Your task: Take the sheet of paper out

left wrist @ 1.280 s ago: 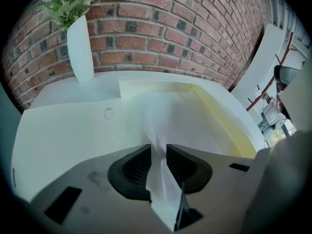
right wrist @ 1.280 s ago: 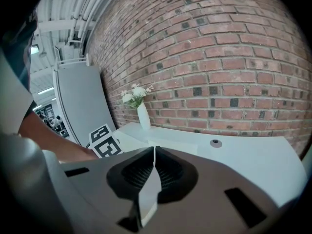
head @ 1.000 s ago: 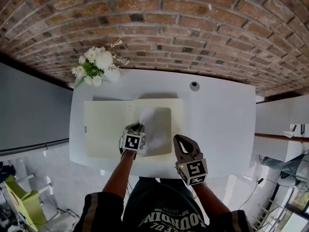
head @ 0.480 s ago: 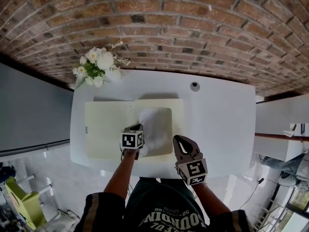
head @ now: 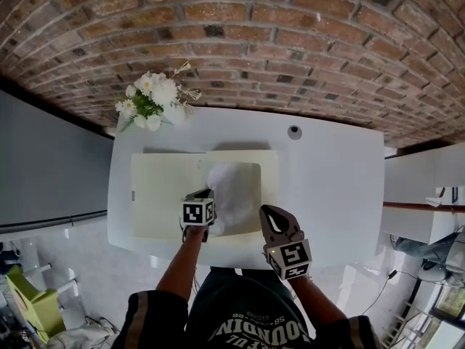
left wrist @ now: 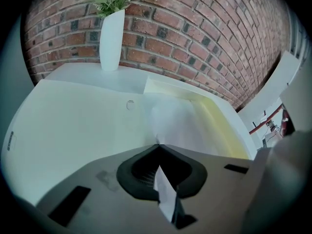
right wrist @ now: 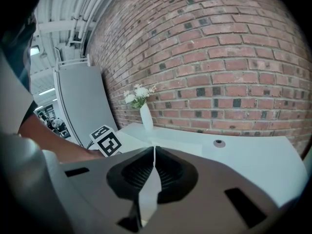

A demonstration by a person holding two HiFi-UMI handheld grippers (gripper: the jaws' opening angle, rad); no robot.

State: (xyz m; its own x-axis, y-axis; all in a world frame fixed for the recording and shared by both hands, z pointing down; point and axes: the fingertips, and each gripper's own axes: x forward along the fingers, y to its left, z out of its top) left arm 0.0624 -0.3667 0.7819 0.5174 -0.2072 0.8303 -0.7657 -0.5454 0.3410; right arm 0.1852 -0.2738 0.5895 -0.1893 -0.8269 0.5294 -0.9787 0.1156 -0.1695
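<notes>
At the near edge of the white counter [head: 334,187], about 5 o'clock, the right gripper [head: 270,211] hovers with its fingers clenched on nothing. The left gripper [head: 205,195] is at 7 o'clock of the white sheet of paper [head: 236,195]. Its fingers have just been closing and now pinch the sheet's near-left edge. The sheet lies bowed on a pale yellow open folder [head: 160,195]. At 11 o'clock a white vase of white flowers [head: 156,100] stands before the red brick wall [head: 254,49].

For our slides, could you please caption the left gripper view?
Left gripper, jaws just closed, pinches the sheet of paper lying in the yellow folder.
</notes>
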